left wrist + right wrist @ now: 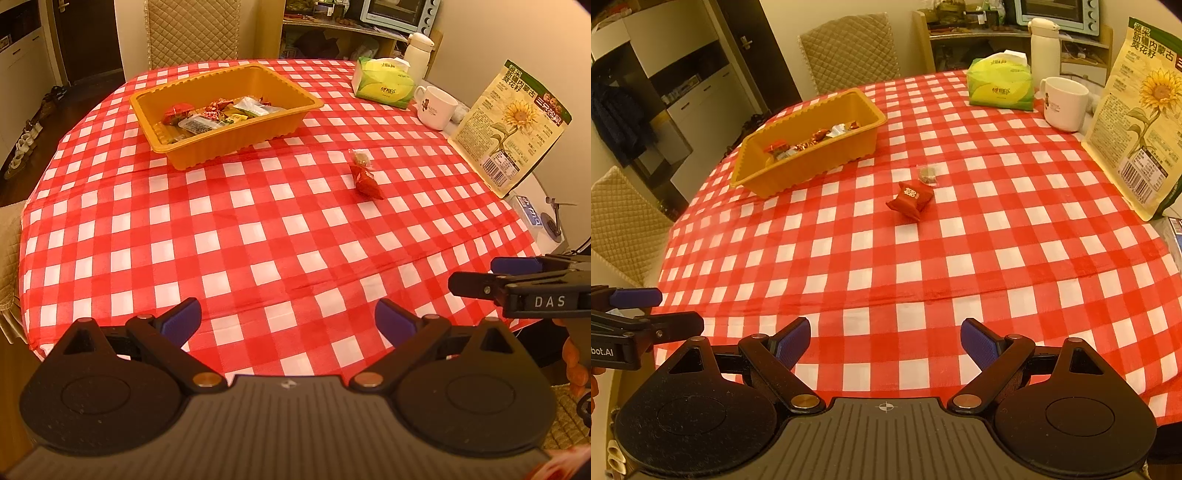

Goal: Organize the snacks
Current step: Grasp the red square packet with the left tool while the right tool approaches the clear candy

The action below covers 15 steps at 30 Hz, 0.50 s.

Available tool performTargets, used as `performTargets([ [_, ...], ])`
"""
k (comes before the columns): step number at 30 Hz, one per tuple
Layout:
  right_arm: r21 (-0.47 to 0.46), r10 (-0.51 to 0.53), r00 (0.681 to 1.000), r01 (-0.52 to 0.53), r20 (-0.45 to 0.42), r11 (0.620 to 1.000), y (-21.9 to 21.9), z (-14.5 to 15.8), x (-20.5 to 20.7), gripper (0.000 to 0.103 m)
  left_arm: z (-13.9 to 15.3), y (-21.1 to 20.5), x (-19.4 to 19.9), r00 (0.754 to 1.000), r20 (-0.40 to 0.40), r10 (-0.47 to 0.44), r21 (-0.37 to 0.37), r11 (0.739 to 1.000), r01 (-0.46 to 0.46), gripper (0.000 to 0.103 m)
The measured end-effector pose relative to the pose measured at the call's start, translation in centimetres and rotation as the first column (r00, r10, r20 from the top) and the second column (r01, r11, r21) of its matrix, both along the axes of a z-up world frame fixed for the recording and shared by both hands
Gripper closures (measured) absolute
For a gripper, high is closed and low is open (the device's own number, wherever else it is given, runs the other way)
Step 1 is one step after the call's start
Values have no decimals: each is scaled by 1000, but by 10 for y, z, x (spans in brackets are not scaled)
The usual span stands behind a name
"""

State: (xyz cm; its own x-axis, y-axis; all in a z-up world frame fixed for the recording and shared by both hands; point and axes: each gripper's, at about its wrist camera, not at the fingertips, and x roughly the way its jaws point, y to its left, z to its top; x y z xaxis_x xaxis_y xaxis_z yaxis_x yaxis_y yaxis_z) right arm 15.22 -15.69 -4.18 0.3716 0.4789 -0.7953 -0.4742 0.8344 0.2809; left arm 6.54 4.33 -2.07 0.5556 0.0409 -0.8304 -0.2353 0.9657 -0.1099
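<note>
An orange tray (177, 157) (798, 173) holding several wrapped snacks stands at the far left of the red-checked table. A red wrapped candy (365, 181) (910, 199) lies on the cloth to the right of the tray, with a small clear-wrapped brown snack (360, 157) (928, 174) just behind it. My left gripper (288, 323) is open and empty above the near table edge. My right gripper (885, 341) is open and empty, also at the near edge. Each gripper shows at the side of the other's view.
At the back right stand a green tissue pack (384, 83) (1001, 86), a white mug (436, 107) (1065, 103), a white flask (1044, 48) and a tall sunflower-seed bag (511, 127) (1145, 114). Quilted chairs (849, 51) stand around the table.
</note>
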Motion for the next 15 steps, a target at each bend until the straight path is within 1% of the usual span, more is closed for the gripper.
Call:
performTargets([
  [12, -11, 3, 1000, -3, -16, 1000, -6, -10, 23, 15, -9, -8, 27, 1000, -11, -13, -25, 1000, 13, 4],
  [15, -17, -8, 1000, 7, -22, 1000, -10, -13, 32, 15, -12, -12, 37, 1000, -7, -25, -17, 1000, 25, 5],
])
